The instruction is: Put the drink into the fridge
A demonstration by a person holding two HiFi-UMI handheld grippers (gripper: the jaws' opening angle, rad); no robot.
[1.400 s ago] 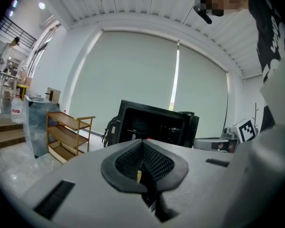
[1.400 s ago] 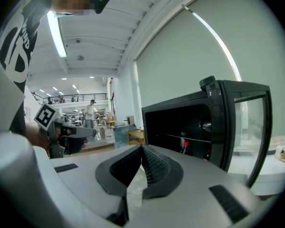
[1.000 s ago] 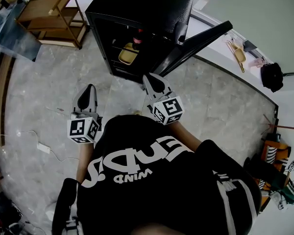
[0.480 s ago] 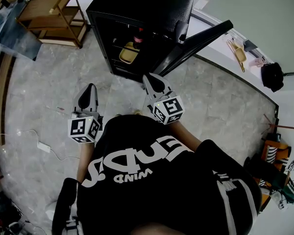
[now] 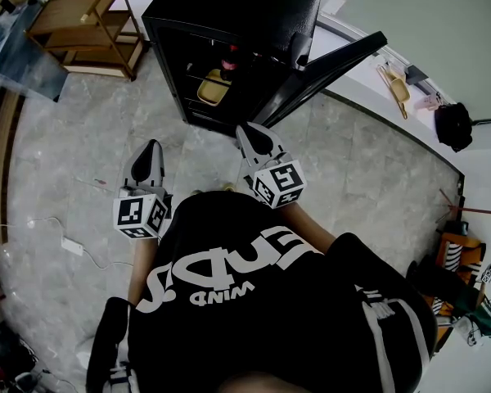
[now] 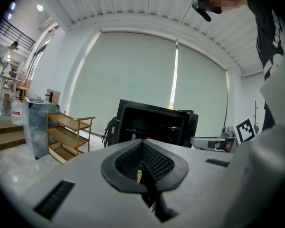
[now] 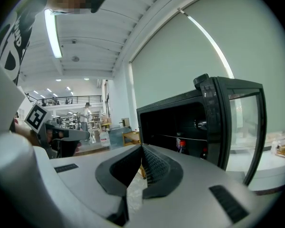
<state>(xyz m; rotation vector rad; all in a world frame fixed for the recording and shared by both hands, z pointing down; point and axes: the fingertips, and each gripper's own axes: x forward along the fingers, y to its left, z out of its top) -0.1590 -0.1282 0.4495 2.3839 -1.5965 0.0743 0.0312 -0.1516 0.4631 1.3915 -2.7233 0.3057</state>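
Now | left tongs (image 5: pixel 152 146) closed | right tongs (image 5: pixel 245 129) closed | drink (image 5: pixel 229 56) in fridge (image 5: pixel 239 5)

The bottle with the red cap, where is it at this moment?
The bottle is inside the open black fridge, at the top centre of the head view, close to a yellow container.

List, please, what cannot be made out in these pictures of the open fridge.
Head view: yellow item in the fridge, too small to identify.
Right gripper view: bottle label, too small; fridge's lower part, behind the right gripper.
Left gripper view: fridge interior, dark, partly behind the left gripper.
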